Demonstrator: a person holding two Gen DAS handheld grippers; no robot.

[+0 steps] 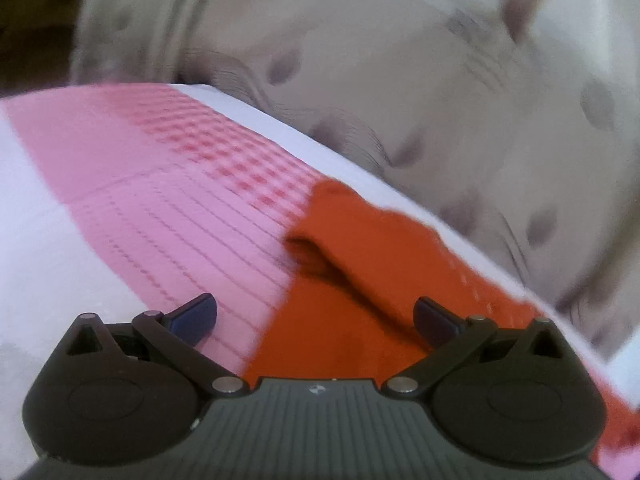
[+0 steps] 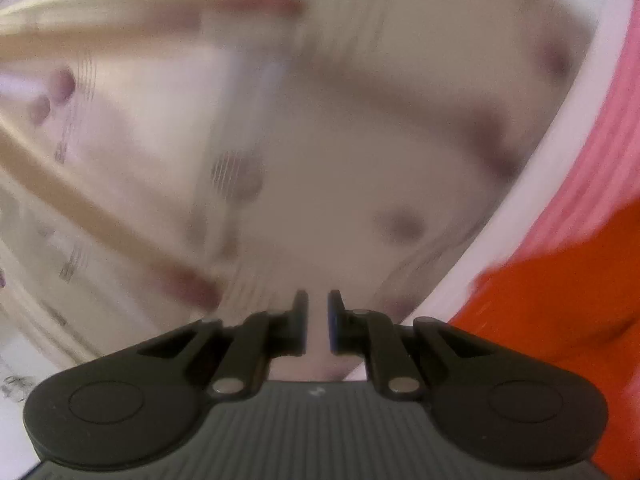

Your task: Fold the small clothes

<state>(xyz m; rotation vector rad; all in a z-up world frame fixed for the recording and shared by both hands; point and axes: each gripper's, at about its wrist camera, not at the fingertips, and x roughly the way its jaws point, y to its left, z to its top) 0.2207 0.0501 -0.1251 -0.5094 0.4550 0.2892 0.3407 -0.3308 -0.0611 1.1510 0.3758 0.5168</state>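
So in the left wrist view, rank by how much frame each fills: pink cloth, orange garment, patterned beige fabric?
1. Patterned beige fabric, largest.
2. Pink cloth.
3. Orange garment, though it lies nearest the camera and the left gripper hides part.
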